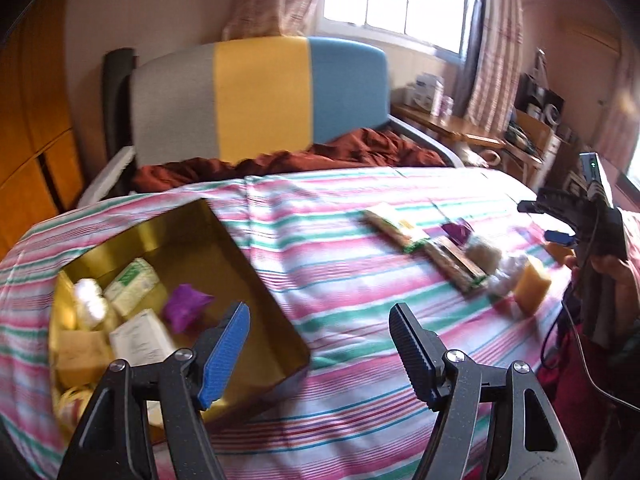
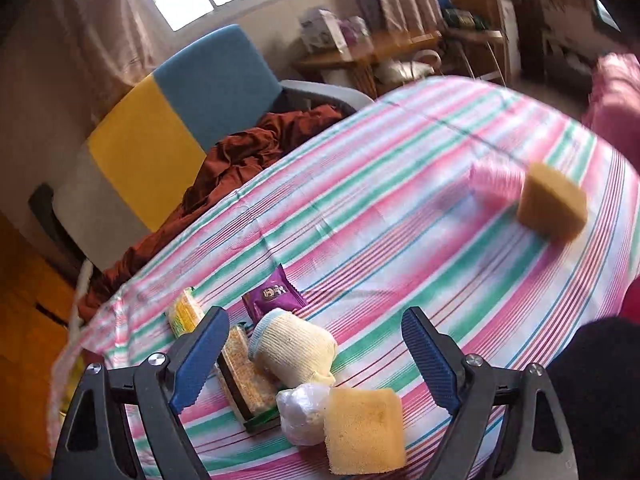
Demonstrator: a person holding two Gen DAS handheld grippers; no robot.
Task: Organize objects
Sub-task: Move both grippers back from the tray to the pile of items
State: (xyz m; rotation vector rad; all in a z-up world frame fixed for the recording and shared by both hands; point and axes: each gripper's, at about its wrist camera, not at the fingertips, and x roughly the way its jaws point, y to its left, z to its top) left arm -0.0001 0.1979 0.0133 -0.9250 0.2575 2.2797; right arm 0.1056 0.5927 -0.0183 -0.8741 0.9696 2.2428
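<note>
A gold tin box (image 1: 248,264) sits at the left of the striped table and holds white boxes, a purple packet (image 1: 185,307) and other small items. My left gripper (image 1: 320,312) is open and empty beside the tin's right wall. My right gripper (image 2: 314,328) is open and empty above a cluster: a rolled yellow sock (image 2: 294,346), a yellow sponge (image 2: 364,428), a clear plastic-wrapped ball (image 2: 302,414), a snack bar (image 2: 242,368), a purple packet (image 2: 274,294) and a green-yellow packet (image 2: 185,310). The cluster also shows in the left wrist view (image 1: 460,252). A second sponge (image 2: 552,208) lies farther right.
A pink object (image 2: 494,182) lies next to the far sponge. A grey, yellow and blue chair (image 1: 260,100) with red cloth (image 1: 300,160) stands behind the table. A wooden desk with clutter (image 1: 448,120) is at the back right. The right gripper's body (image 1: 592,216) shows at the right edge.
</note>
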